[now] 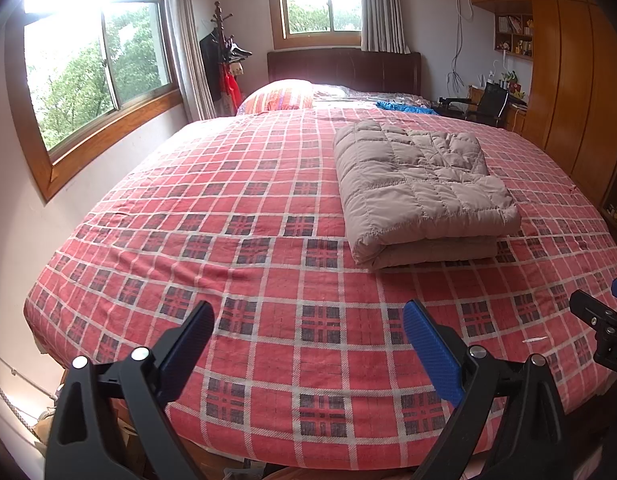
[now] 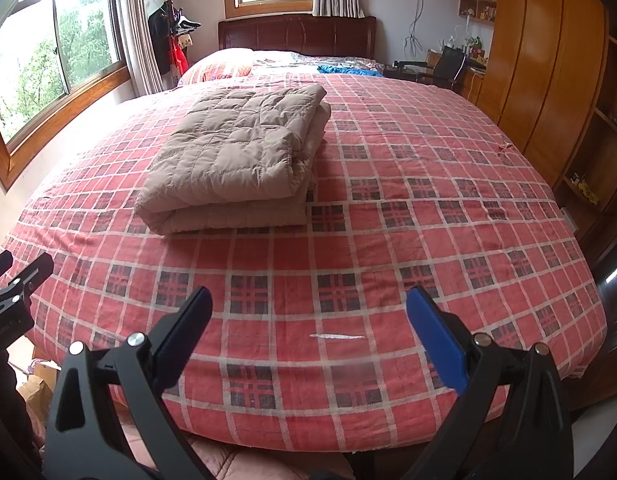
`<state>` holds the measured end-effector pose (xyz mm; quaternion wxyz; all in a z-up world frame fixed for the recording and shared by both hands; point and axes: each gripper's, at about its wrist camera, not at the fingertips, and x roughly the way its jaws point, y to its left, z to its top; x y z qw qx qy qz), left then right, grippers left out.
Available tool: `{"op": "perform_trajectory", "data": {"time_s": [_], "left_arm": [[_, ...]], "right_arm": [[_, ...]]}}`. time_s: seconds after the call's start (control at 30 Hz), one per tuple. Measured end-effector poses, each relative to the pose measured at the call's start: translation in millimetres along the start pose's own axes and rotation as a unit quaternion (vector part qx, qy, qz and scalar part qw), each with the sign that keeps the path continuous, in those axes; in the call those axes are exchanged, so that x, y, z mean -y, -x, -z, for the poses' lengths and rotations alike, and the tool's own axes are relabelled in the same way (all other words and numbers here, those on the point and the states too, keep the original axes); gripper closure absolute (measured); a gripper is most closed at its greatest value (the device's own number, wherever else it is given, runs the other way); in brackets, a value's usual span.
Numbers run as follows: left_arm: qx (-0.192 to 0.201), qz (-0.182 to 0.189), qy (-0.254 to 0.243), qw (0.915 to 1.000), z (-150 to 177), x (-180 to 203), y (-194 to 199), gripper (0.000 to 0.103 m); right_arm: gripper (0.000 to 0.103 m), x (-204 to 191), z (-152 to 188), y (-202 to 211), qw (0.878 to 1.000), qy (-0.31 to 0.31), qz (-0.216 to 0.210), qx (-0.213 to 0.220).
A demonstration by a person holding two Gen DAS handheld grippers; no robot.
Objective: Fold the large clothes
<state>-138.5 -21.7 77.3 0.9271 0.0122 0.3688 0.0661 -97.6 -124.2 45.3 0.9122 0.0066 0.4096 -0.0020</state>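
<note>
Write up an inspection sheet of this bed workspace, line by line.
Surface: red plaid bedsheet spread flat over the bed, light wrinkles only.
Job's things: beige quilted puffy garment folded into a stacked rectangle, resting on the sheet, touched by neither gripper.
Clutter: small white streak on the sheet near the foot edge; blue fabric and an orange patterned pillow near the dark wooden headboard.
Grippers: left gripper and right gripper both open and empty, held over the foot of the bed.
Cables: cords hanging down the far wall.
Surroundings: wood-framed windows, coat rack with hanging clothes, wooden wardrobe.
</note>
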Motion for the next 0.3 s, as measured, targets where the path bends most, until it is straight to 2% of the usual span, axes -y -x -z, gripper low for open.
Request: {"op": "perform_trajectory", "data": {"time_s": [0.3], "left_arm": [[0.000, 0.000, 0.001, 1.0000, 0.2, 0.1, -0.1, 0.007]], "right_arm": [[0.006, 2.5, 0.0, -1.3, 1.000, -0.001, -0.003, -0.001]]}}
